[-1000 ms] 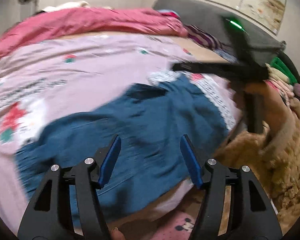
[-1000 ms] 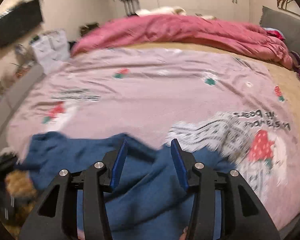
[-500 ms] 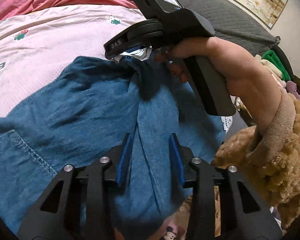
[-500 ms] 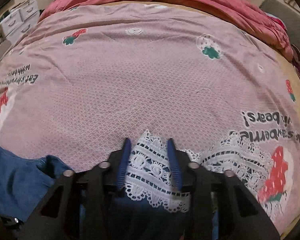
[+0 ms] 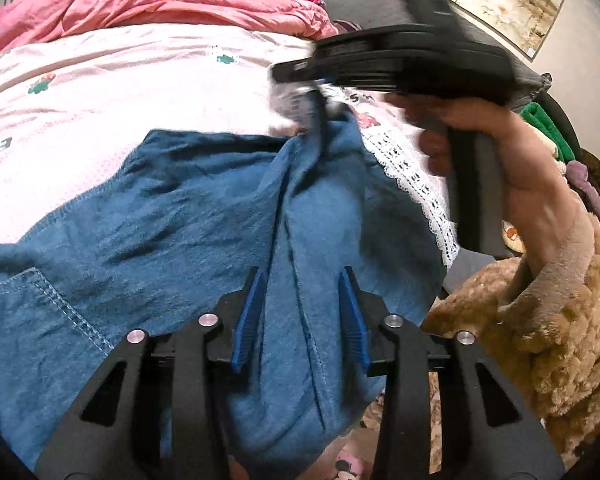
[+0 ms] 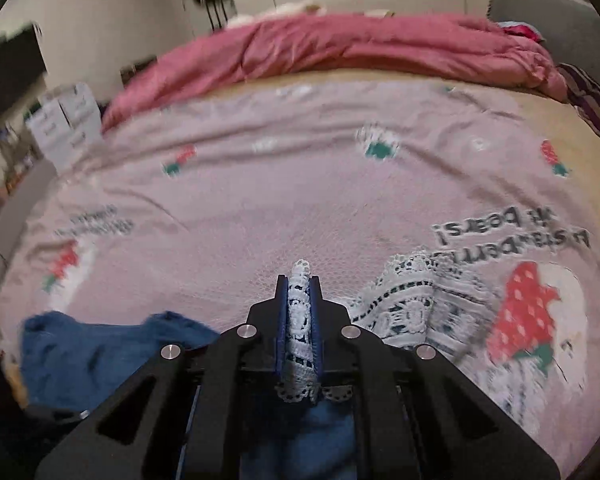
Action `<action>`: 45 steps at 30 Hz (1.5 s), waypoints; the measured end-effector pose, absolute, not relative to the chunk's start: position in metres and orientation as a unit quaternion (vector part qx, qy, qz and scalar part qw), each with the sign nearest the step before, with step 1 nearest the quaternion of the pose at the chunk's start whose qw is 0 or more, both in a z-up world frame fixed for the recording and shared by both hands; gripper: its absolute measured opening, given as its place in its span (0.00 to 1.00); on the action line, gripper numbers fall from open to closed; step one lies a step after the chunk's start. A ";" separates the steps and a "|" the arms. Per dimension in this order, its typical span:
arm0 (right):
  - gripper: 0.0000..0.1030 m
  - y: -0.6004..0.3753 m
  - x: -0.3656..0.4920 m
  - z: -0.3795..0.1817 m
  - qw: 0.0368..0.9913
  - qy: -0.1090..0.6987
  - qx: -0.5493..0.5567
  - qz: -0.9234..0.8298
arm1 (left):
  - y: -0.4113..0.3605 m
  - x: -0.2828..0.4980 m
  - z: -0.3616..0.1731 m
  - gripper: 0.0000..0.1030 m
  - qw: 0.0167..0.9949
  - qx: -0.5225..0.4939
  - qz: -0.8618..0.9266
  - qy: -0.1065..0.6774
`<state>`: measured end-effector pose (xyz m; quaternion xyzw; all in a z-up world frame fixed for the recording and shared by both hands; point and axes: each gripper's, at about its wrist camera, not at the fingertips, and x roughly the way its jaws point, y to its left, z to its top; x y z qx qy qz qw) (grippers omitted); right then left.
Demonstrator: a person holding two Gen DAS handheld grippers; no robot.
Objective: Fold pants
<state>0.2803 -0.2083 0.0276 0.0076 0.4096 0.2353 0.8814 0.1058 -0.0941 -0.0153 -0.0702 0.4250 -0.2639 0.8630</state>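
Pants lay blue on the pink bedspread at its near edge, waist cut off below. Right gripper was closing, clenched on lace trim; left gripper was opening, cloth between its jaws, contact unclear.

A bed carries a pink strawberry sheet, blue pants, red quilt.

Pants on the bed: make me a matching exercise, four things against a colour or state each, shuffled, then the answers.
Things:
1. pants
2. quilt
3. lace trim
4. folded cloth at far right

Colour or state:
A. green
B. pinched between the right gripper fingers
C. blue denim, spread on the bedspread
D. pink, bunched at the far side

Pairs: 1-C, 2-D, 3-B, 4-A
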 end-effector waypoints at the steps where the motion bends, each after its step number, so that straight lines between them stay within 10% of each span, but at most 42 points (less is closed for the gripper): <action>1: 0.09 -0.217 0.272 0.036 0.885 0.398 0.019 0.239 | -0.096 0.103 -0.013 0.31 0.867 -0.063 -0.260 0.420; 16: 0.09 -0.361 0.158 0.044 0.906 0.323 0.237 0.134 | -0.149 0.072 -0.011 0.32 0.876 0.034 -0.293 0.382; 21: 0.09 -0.389 0.142 0.022 0.886 0.359 0.280 0.086 | -0.163 0.073 -0.026 0.00 0.861 0.054 -0.301 0.407; 45: 0.16 -0.398 0.101 0.008 0.886 0.421 0.193 0.019 | -0.169 0.065 -0.037 0.01 0.844 0.126 -0.306 0.423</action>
